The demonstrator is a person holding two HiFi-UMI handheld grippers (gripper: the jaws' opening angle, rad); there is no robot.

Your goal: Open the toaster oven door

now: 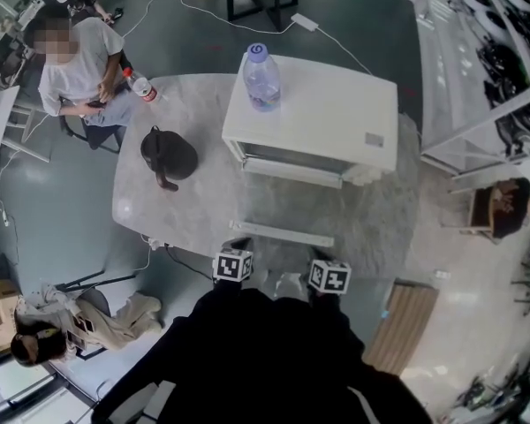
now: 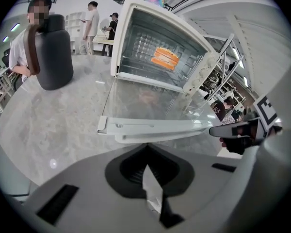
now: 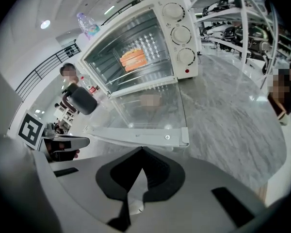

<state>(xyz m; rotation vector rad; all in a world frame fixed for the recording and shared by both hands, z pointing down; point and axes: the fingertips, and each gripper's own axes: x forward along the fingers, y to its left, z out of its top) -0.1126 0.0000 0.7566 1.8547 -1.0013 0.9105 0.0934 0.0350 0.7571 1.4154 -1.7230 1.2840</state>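
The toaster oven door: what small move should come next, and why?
Probably just draw both grippers back. The toaster oven door already lies fully open, flat above the table, and the left gripper and right gripper are shut and empty near its handle.

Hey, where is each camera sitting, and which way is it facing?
Head view: on the person's head, looking steeply down on the toaster oven and marble table; dark-clothed torso and both marker cubes show.
Left gripper view: on the left gripper, facing the open door; shut jaws show.
Right gripper view: on the right gripper, facing that door; shut jaws show.
Shared: both gripper views see the orange item inside.
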